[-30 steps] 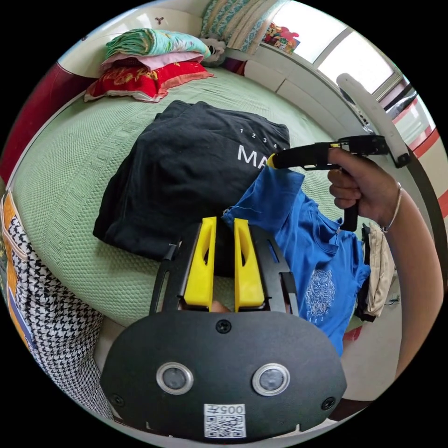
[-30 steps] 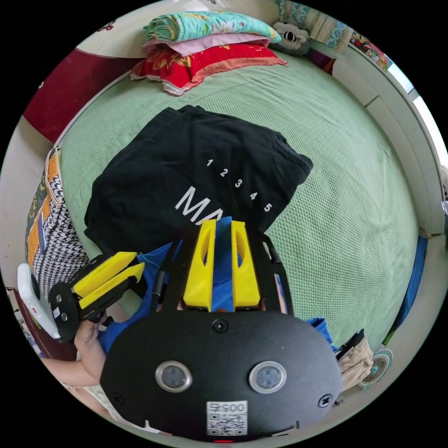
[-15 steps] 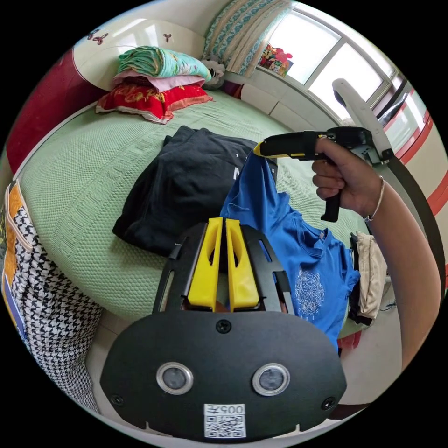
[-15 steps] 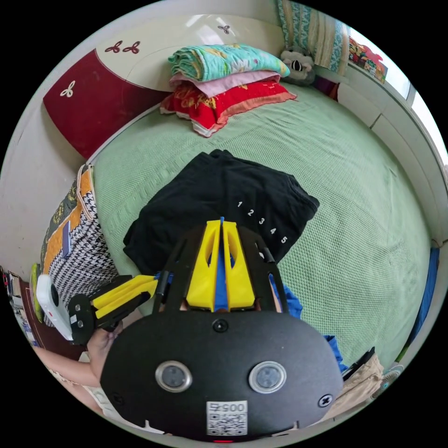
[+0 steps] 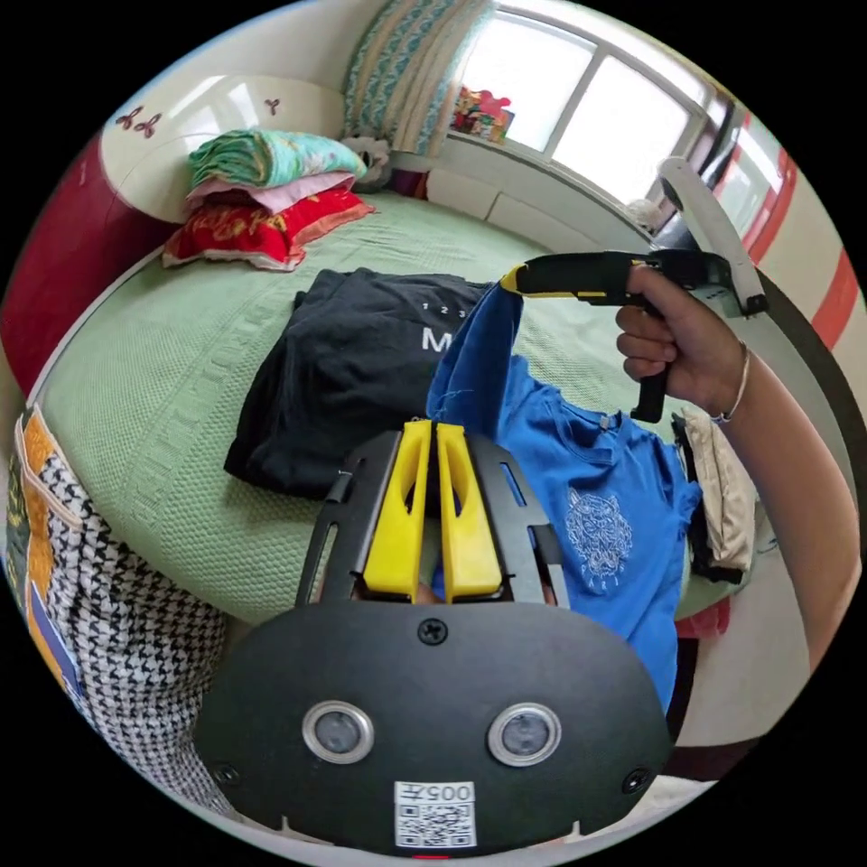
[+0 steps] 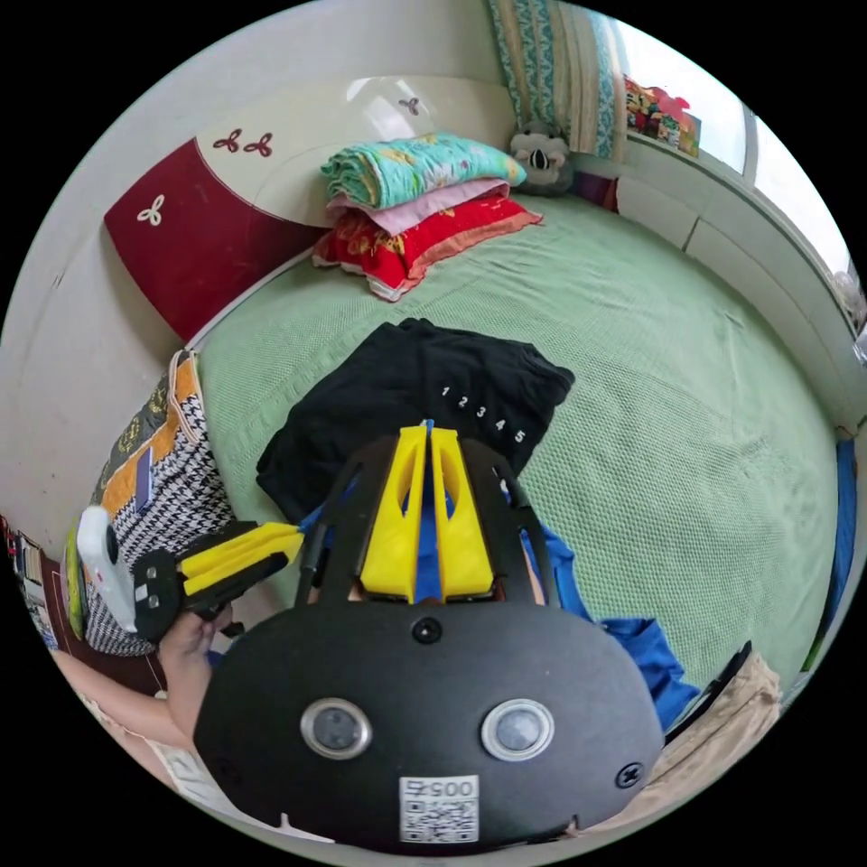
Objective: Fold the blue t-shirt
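The blue t-shirt (image 5: 596,488) with a pale print on its chest hangs over the near edge of the green bed (image 5: 181,361). My right gripper (image 5: 508,280), held in a hand, is shut on one raised sleeve; in the right gripper view blue cloth (image 6: 424,542) sits between its yellow jaws (image 6: 426,432). My left gripper (image 5: 431,426) has its jaws together at the other sleeve's edge, with a sliver of blue cloth low between them. It also appears in the right gripper view (image 6: 293,542), pinching blue cloth.
A folded black t-shirt (image 5: 361,361) with white lettering lies on the bed just behind the blue one. Stacked bedding (image 5: 262,199) sits by the headboard. A houndstooth bag (image 5: 99,587) stands at the bed's left side and a beige garment (image 5: 722,497) lies at the right.
The left jaws went from apart to closed on the sleeve edge. The right jaws tightened on their sleeve. Both hands rose, lifting the top of the blue t-shirt.
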A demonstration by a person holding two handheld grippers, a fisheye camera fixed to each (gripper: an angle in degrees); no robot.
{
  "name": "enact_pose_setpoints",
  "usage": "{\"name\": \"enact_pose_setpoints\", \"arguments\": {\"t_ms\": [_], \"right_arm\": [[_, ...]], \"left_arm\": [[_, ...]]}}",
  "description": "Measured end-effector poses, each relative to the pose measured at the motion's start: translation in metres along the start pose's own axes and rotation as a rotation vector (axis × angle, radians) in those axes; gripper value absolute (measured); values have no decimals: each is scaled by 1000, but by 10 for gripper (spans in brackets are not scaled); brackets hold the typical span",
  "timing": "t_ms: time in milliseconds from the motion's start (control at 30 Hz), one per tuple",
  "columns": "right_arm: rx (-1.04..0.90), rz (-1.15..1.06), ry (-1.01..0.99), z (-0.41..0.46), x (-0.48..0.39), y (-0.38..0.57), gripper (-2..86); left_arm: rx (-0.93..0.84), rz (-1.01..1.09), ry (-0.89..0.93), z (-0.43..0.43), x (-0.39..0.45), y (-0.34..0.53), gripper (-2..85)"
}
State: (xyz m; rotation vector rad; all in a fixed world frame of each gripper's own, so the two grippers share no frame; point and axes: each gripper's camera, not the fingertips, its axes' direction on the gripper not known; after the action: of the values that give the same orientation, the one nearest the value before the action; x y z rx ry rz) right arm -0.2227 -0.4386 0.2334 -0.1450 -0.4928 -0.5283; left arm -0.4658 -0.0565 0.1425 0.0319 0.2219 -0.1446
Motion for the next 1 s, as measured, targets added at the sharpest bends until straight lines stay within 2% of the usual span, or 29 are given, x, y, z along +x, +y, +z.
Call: {"name": "enact_pose_setpoints", "arguments": {"t_ms": [100,200,300,400,467,700,800,933,1000], "right_arm": [[23,20,1,-19,19,42,-16],[2,66,31,-20,45,84,-12],[-130,134,74,5,70,117,4],[-170,159,142,13,80,133,33],[-131,142,102,6,78,135,42],[-102,52,22,25,50,125,49],[-159,36,11,51,42,127,49],[-378,-44,-74,78,33,150,52],[-424,-117,-106,75,26,164,58]], "left_arm": [[-71,130,133,-6,18,1,13],[-64,218,195,-18,33,4,3],[-36,198,224,-18,37,4,5],[-42,110,191,-1,36,1,11],[-46,64,139,11,38,0,13],[-134,117,57,53,78,-12,34],[-159,134,19,64,88,-13,44],[-178,114,-17,71,91,-15,52],[-170,98,3,71,90,-15,57]]}}
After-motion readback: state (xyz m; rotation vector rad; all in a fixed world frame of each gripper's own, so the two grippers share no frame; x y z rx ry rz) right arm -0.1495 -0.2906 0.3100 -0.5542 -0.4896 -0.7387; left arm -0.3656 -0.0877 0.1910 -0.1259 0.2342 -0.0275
